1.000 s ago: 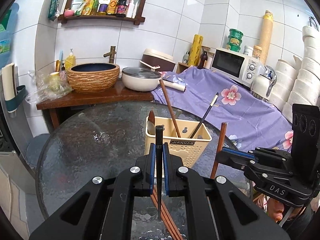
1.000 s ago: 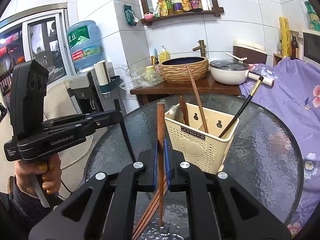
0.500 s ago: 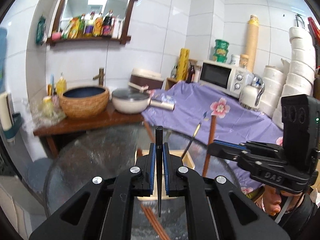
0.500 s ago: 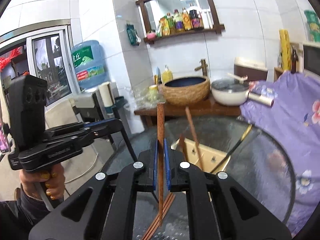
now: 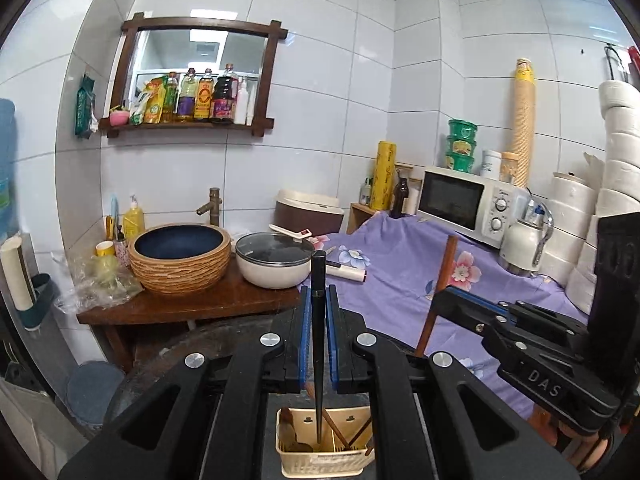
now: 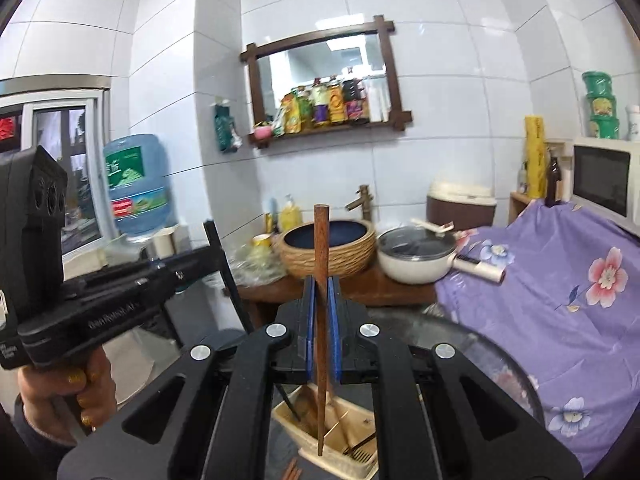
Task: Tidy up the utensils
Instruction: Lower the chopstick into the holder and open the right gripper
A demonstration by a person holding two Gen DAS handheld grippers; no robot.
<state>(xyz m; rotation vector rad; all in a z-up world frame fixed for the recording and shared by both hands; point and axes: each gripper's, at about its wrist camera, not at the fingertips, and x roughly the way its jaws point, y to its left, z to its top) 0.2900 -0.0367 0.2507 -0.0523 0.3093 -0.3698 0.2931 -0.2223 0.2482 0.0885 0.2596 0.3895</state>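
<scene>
Above cream utensil basket [image 5: 324,462]: left gripper [image 5: 319,312] clamped on black chopstick [image 5: 318,344]; right gripper [image 6: 321,308] clamped on brown chopstick [image 6: 321,320], both upright.

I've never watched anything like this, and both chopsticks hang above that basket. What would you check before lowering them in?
1. Left gripper jaws shut on the black chopstick: ok.
2. Right gripper jaws shut on the brown chopstick: ok.
3. Both sticks near upright, thin tips down: ok.
4. Tips over the cream utensil basket: they look so in each wrist view, but true height above it: cannot tell.
5. Free room in the basket: utensils already lean inside; space shows between them: ok.
6. Grippers apart from each other: ok.
7. Spare chopsticks lying beside the basket still to be collected: not ok.
</scene>
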